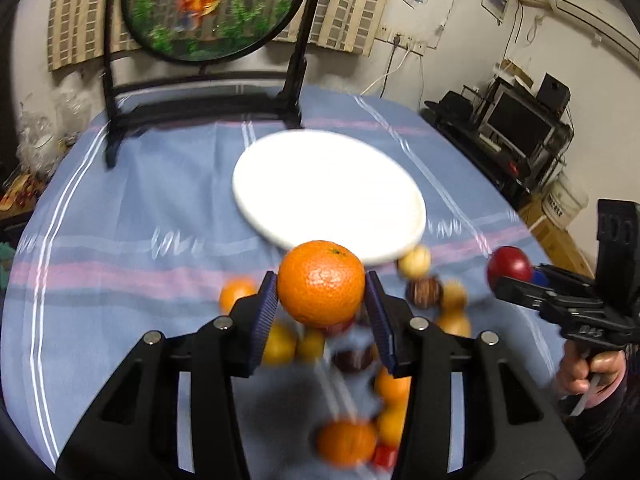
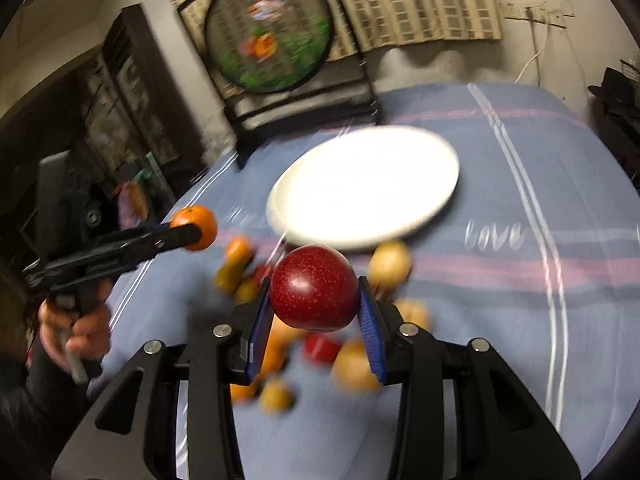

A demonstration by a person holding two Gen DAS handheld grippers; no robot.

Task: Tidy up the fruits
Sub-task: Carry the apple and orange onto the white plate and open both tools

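The left gripper [image 1: 321,300] clamped a pebbly, bright orange [image 1: 321,283] — the right gripper [image 2: 316,304] a glossy, speckled dark-red apple [image 2: 315,289].

The left gripper [image 1: 322,312] and right gripper [image 2: 316,316] are matte black plastic, each with two angular arms with triangular cut-outs, round silver screws at the joints and ribbed blue pads on the fingers [image 1: 265,312]. Each has a black pistol handle. Dark sleeves [image 2: 24,392] cover the wrists.
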